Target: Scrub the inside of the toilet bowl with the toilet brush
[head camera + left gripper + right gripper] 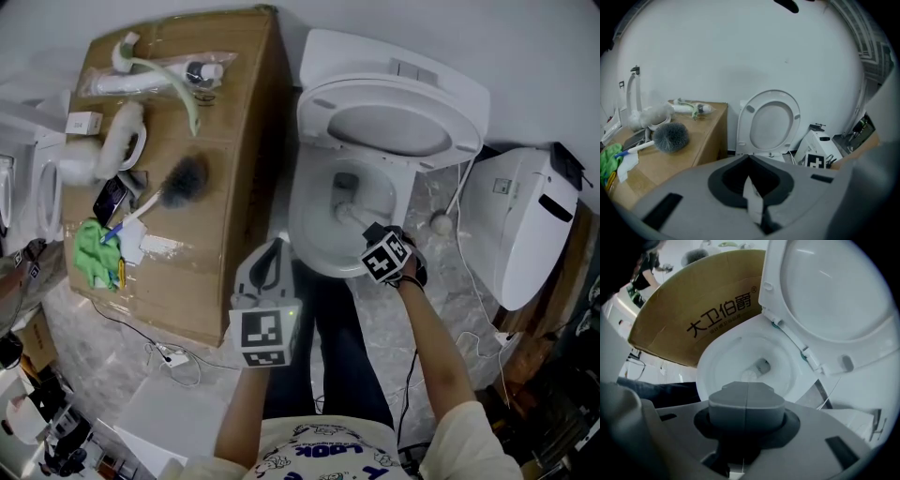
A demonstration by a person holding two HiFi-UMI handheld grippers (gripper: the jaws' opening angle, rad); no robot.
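Observation:
The white toilet bowl stands with seat and lid raised. My right gripper hovers over the bowl's front right rim, shut on the handle of the white toilet brush, whose head reaches down near the drain. In the right gripper view its jaws meet along a seam, and the brush head shows beyond them inside the bowl. My left gripper is held in front of the bowl, left of it, shut and with nothing in it. It faces the raised lid.
A cardboard box stands left of the toilet, carrying a grey round brush, a green cloth and bottles. A white appliance sits to the right. A ball-headed stick and cables lie on the marble floor.

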